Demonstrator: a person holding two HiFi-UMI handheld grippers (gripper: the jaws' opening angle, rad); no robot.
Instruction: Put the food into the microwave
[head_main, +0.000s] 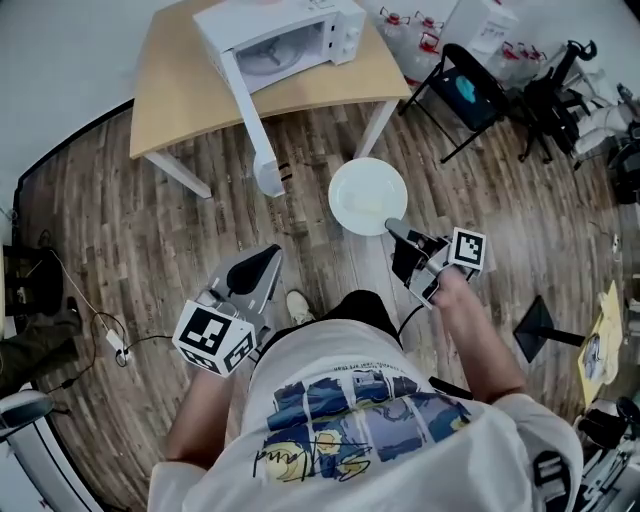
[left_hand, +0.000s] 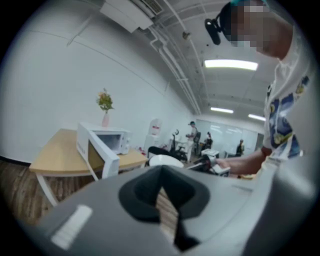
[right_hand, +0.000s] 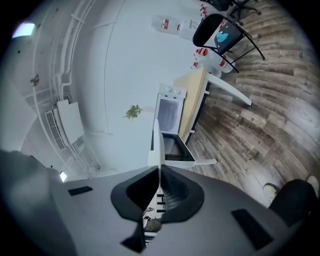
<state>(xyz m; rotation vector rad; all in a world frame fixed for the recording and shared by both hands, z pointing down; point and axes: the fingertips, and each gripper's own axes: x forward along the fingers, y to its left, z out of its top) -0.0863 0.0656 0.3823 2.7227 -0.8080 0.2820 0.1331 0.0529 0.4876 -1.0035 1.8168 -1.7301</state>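
Observation:
A white microwave (head_main: 285, 35) stands on a light wooden table (head_main: 180, 90), and its door (head_main: 248, 110) hangs open over the table's front edge. My right gripper (head_main: 392, 228) is shut on the near rim of a white plate (head_main: 368, 196), carried over the wooden floor short of the table. I see no food on the plate. In the right gripper view the plate (right_hand: 157, 145) shows edge-on between the jaws, with the microwave (right_hand: 169, 112) beyond. My left gripper (head_main: 268, 255) is shut and empty, beside the plate (left_hand: 165, 161) and facing the microwave (left_hand: 107, 142).
A black folding chair (head_main: 465, 90) stands right of the table, with boxes and bottles (head_main: 410, 30) behind it. A cable and power strip (head_main: 115, 345) lie on the floor at left. A black stand base (head_main: 540, 325) sits at right.

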